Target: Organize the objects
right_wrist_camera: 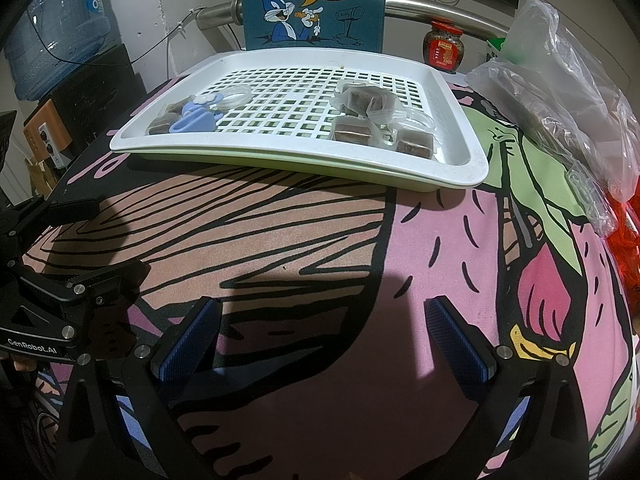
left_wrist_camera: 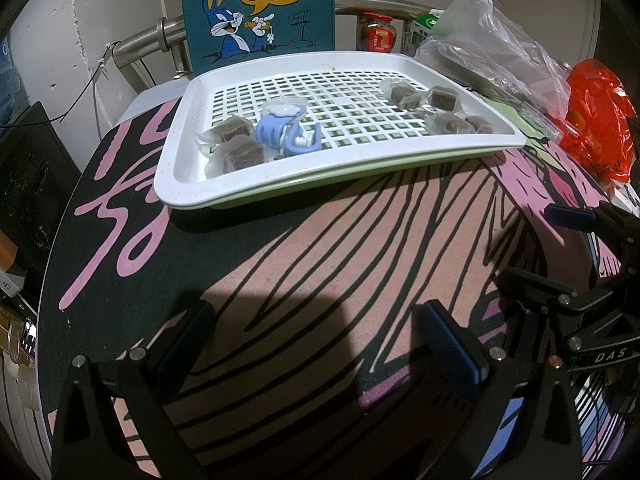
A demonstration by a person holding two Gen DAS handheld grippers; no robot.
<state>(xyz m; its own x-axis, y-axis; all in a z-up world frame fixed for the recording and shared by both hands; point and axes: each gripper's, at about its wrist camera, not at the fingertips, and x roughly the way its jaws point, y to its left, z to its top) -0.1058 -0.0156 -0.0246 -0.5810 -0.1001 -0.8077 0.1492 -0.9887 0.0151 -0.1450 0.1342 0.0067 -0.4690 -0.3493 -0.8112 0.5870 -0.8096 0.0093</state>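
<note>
A white slotted tray (left_wrist_camera: 188,184) (right_wrist_camera: 472,164) lies on the patterned table mat. In it, a blue hair claw clip (left_wrist_camera: 280,136) (right_wrist_camera: 192,120) lies among wrapped brown cubes on the left side (left_wrist_camera: 236,148) (right_wrist_camera: 160,124). Several more wrapped brown cubes lie on the right side (left_wrist_camera: 440,100) (right_wrist_camera: 352,130). A small clear round lid (right_wrist_camera: 236,94) rests near the clip. My left gripper (left_wrist_camera: 320,332) is open and empty above the mat, short of the tray. My right gripper (right_wrist_camera: 324,332) is open and empty, also short of the tray. Each gripper shows at the edge of the other's view.
A blue "What's Up Doc?" box (left_wrist_camera: 256,8) (right_wrist_camera: 312,0) stands behind the tray. Clear plastic bags (left_wrist_camera: 488,44) (right_wrist_camera: 560,92) and a red bag (left_wrist_camera: 600,120) lie to the right. A red-lidded jar (right_wrist_camera: 444,44) and a water jug (right_wrist_camera: 60,24) stand behind.
</note>
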